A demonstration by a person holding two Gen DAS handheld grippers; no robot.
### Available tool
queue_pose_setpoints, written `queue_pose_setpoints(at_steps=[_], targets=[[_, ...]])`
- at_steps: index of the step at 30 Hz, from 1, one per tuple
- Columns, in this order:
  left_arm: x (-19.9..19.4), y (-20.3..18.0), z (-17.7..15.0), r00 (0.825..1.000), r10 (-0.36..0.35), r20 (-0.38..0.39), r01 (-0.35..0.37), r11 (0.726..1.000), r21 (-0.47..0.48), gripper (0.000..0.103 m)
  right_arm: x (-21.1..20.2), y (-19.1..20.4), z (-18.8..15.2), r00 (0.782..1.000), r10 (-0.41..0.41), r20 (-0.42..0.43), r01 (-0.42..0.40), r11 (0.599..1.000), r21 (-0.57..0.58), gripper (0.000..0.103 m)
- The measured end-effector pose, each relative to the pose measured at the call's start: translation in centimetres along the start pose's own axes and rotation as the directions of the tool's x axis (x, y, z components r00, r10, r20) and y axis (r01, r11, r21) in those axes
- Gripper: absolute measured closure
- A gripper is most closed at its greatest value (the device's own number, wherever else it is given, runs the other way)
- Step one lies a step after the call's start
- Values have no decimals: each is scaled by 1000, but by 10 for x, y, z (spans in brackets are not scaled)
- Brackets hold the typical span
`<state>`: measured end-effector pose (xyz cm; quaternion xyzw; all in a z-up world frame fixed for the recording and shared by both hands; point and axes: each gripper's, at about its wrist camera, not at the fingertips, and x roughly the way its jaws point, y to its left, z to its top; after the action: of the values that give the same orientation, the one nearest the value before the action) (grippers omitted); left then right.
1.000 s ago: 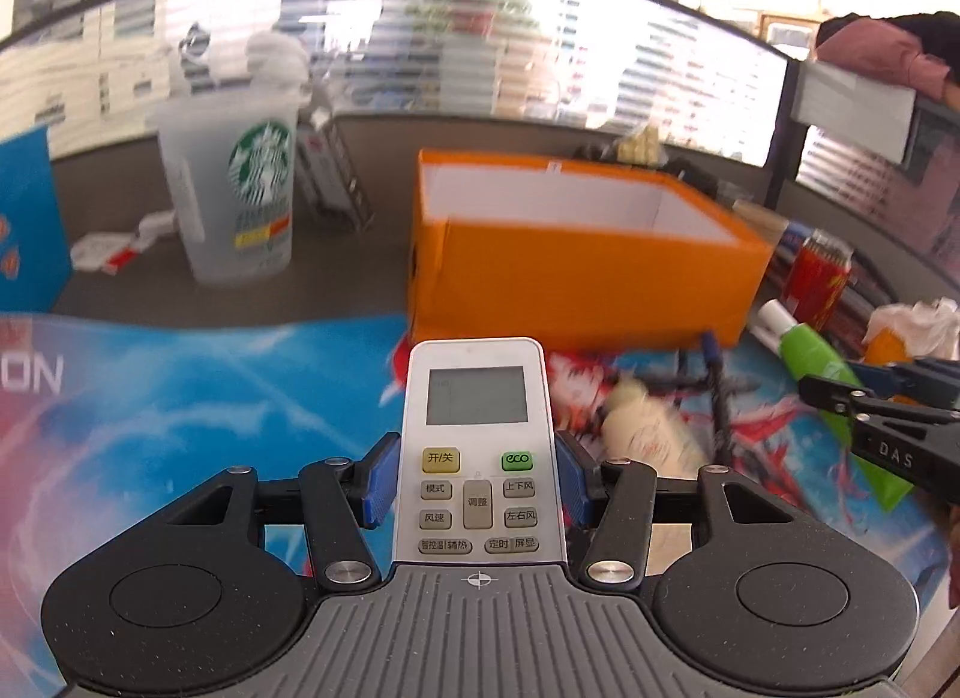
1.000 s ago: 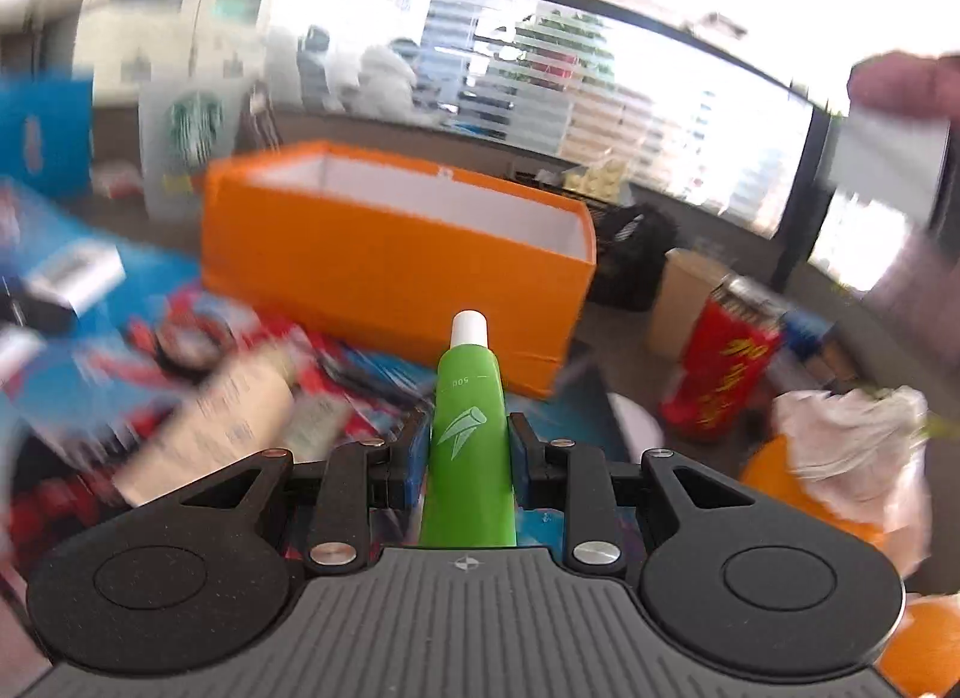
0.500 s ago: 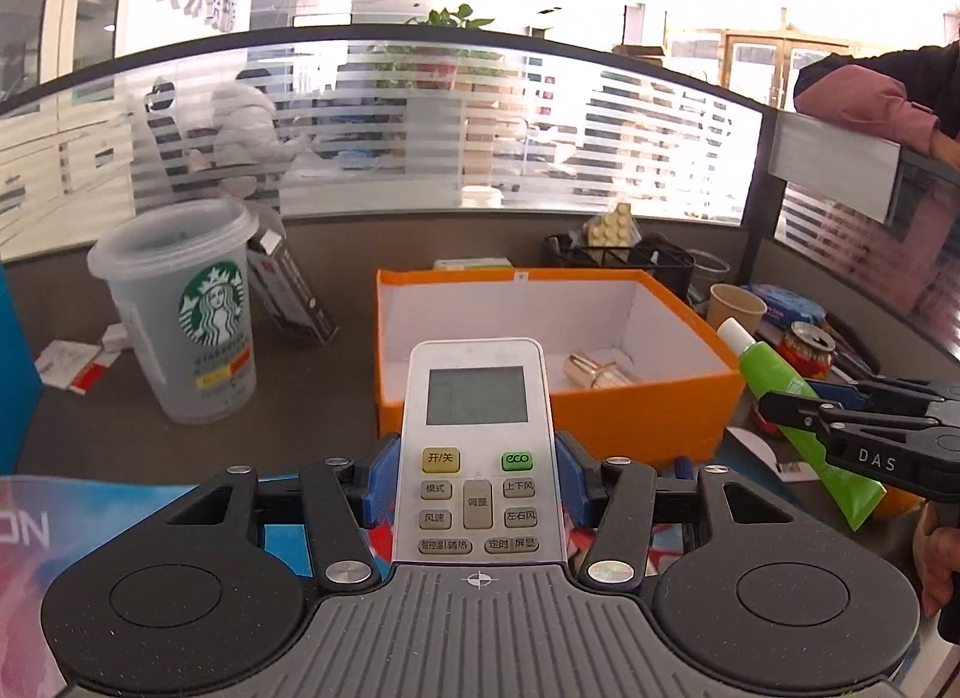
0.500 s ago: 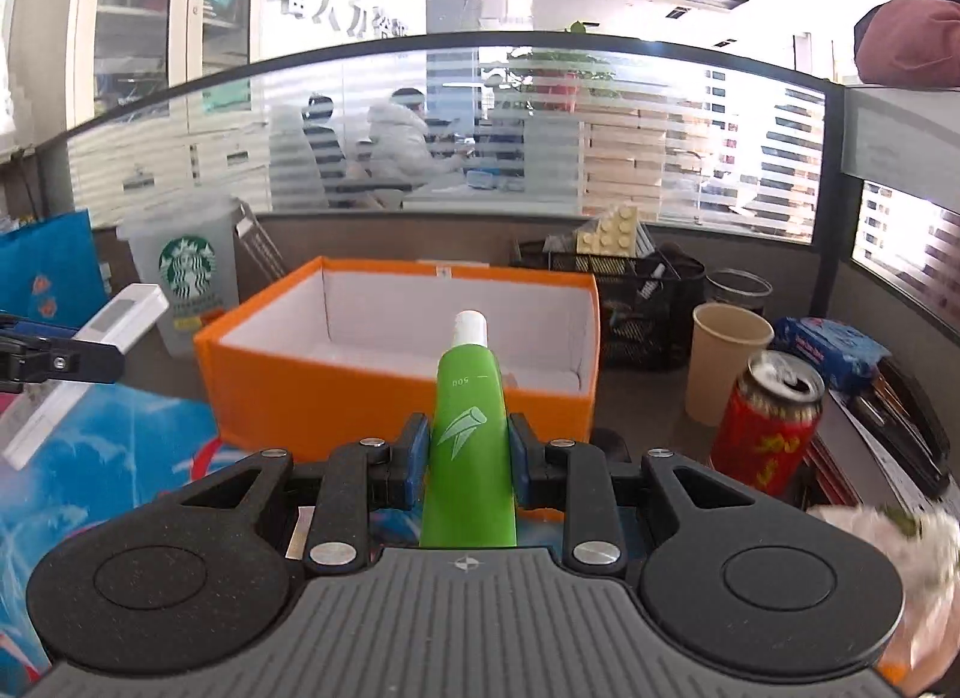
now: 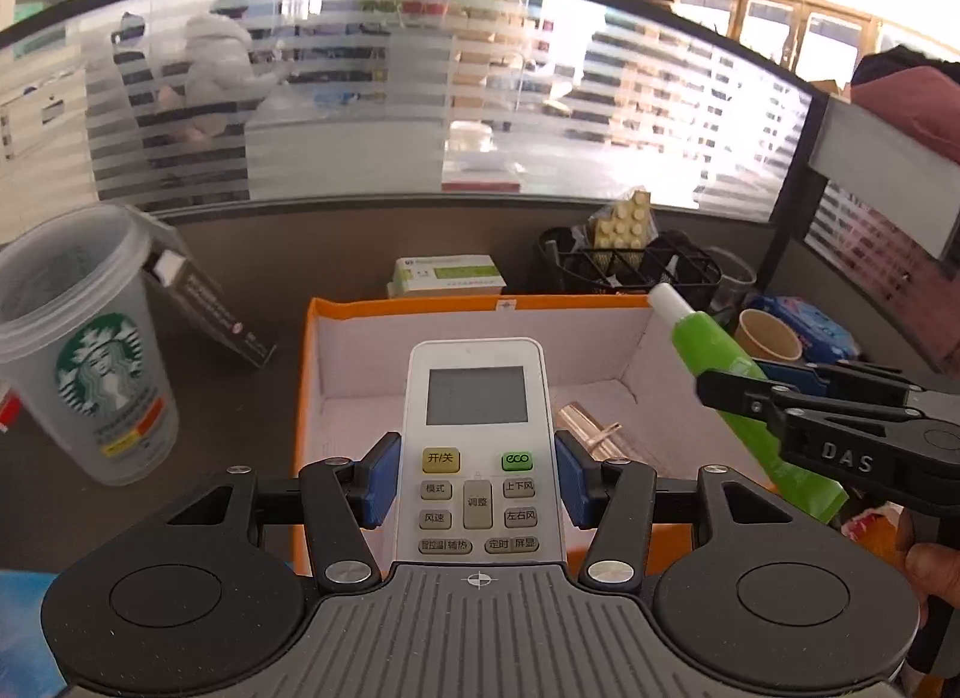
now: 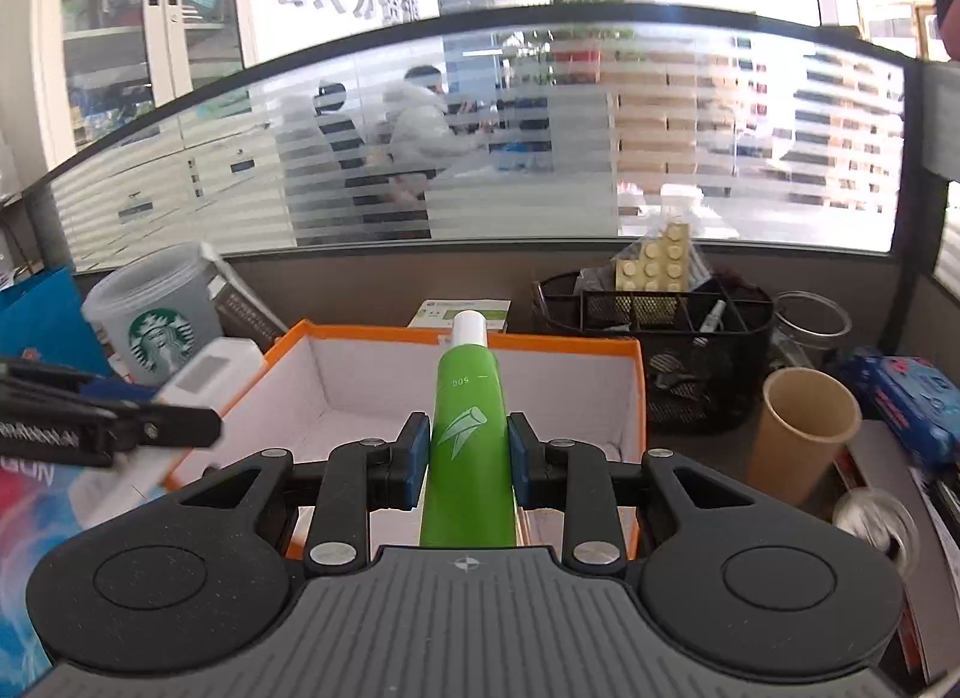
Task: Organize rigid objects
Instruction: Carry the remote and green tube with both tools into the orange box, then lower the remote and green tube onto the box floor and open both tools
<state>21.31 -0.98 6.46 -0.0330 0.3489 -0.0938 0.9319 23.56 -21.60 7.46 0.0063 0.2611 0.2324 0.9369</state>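
Overhead, office ceiling panels and a frosted striped glass partition close off the back of a grey desk. One orange box, open-topped and white inside, sits mid-desk; a single gold-coloured object lies on its floor, the rest bare. Left of it stands one Starbucks cup; right of it one black mesh organizer and one brown paper cup. The left gripper pinches one white remote control above the box's near wall. The right gripper clamps one green tube, its cap over the box's far rim.
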Motion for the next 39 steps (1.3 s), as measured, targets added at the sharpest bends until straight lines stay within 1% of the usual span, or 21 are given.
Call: queue_pose_setpoints(at_steps=[3,6,9,14,20,26,30,31,34,39], targets=[[28,-6,11,999,18,-39,-18,1000,-1,52,26,-6,11,999,3,-48,-2,1000,15,78],[56,-9,15,996,42,-83,-42,999,1,52,54,-14,16,994,12,-109,-8,999,39,78],[79,-12,13,991,40,-130,-41,999,-5,52,77,-19,13,987,2,-162,3,999,36,78],[102,-17,7,984,49,-169,-48,999,13,52,101,-25,-1,976,2,-219,5,999,32,78],[117,-24,4,978,71,-196,-64,997,40,52,113,-24,-8,965,-7,-261,7,1000,-2,78],[129,-20,6,971,96,-220,-90,995,35,52,122,-22,-9,953,-55,-296,41,998,-56,78],[135,-20,4,964,126,-233,-118,992,48,52,134,-19,-8,937,-95,-335,70,994,-86,77],[135,-21,4,963,132,-234,-123,991,52,52,137,-18,-9,930,-114,-350,82,991,-107,77],[135,-23,3,963,141,-232,-128,989,66,52,142,-15,-8,916,-151,-372,105,984,-142,77],[135,-24,2,964,145,-221,-133,989,70,52,145,-15,-7,909,-161,-384,112,983,-147,77]])
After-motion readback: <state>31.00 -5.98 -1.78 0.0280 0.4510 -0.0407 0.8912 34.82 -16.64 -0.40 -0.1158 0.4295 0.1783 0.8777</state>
